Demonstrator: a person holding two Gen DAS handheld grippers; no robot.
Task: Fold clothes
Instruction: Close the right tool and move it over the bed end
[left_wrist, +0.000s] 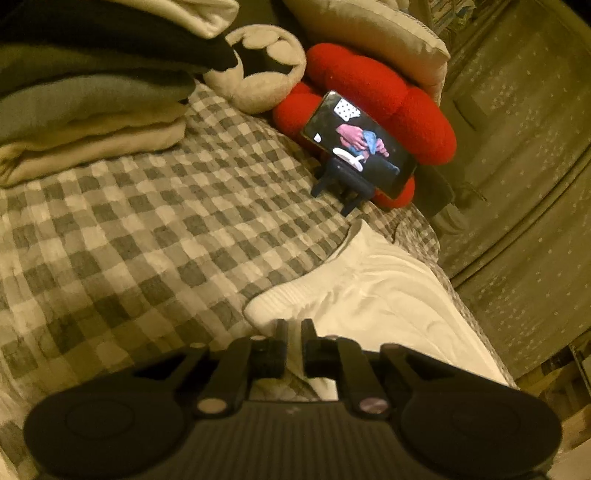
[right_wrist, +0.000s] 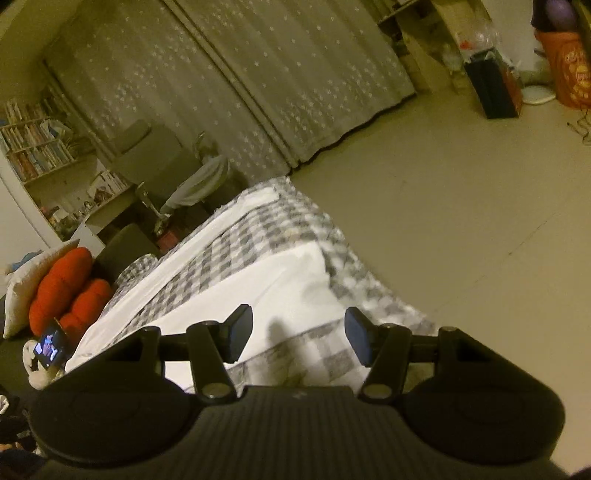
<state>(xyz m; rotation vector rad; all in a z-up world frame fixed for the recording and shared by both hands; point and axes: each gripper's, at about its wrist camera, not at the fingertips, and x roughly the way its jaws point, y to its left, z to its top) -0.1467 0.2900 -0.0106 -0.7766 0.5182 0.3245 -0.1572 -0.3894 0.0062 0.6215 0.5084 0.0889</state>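
White garment (left_wrist: 373, 291) — left gripper (left_wrist: 293, 332) nearly clenched, right gripper (right_wrist: 291, 332) released; phone (left_wrist: 358, 144), folded stack (left_wrist: 92, 110) nearby.

Bedcover (left_wrist: 147, 229): grey and cream check. Garment (left_wrist: 369, 288) lying on it: white, plain. Stack of folded clothes (left_wrist: 92, 110): black on top, then grey, then beige. Round cushion (left_wrist: 388, 107): red. Curtain (right_wrist: 258, 81): grey with small pale stars. Both gripper bodies: black. Floor (right_wrist: 461, 203): pale beige.
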